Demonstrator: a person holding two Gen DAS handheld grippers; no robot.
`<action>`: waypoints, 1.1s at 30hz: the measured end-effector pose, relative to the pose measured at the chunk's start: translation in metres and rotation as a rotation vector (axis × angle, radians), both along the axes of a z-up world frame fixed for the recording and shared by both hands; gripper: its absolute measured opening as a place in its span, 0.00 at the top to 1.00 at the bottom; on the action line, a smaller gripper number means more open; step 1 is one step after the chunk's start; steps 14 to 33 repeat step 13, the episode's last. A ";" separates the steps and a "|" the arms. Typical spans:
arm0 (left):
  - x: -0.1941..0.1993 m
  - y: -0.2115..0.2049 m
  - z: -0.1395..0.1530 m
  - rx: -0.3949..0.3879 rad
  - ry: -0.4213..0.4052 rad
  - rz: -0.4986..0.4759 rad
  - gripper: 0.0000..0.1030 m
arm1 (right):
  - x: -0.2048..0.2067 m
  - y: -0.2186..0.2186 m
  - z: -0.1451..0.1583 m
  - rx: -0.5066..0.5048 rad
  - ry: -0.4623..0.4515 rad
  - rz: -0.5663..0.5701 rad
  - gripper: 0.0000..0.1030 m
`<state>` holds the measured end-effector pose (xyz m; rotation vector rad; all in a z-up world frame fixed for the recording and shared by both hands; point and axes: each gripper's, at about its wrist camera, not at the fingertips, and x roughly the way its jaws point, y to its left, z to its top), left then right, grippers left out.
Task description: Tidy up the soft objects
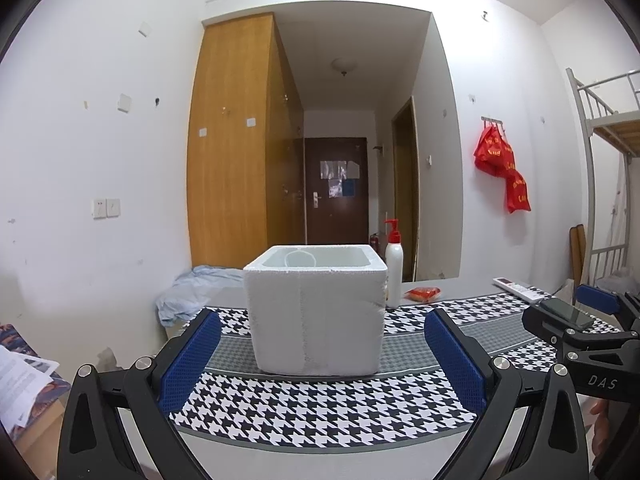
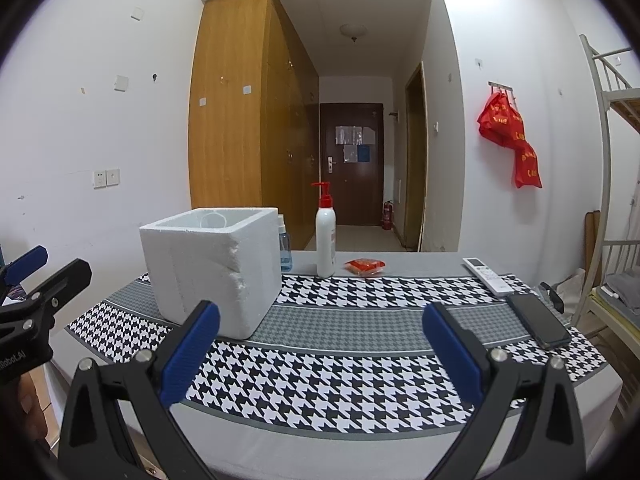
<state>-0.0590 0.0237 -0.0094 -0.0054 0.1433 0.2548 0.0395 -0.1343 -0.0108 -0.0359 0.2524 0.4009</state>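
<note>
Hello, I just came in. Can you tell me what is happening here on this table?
A person holds a gripper in each hand over a table with a houndstooth cloth. The left gripper and the right gripper are both open and hold nothing. The left one faces a white foam box, open at the top. Behind it stand a pump bottle and a small red packet. A remote and a phone lie to the right. Nothing is grasped yet.

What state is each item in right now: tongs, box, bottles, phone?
left tongs: open, empty
right tongs: open, empty
foam box: lid off, upright
pump bottle: upright, closed
blue spray bottle: upright, behind box
phone: flat, screen dark
remote: lying flat
red packet: lying flat
</note>
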 end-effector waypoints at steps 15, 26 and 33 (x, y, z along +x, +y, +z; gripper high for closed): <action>0.000 -0.003 -0.001 0.012 0.005 -0.005 0.01 | 0.001 0.000 -0.001 0.002 0.011 0.012 0.00; 0.000 -0.003 -0.001 0.012 0.005 -0.005 0.01 | 0.001 0.000 -0.001 0.002 0.011 0.012 0.00; 0.000 -0.003 -0.001 0.012 0.005 -0.005 0.01 | 0.001 0.000 -0.001 0.002 0.011 0.012 0.00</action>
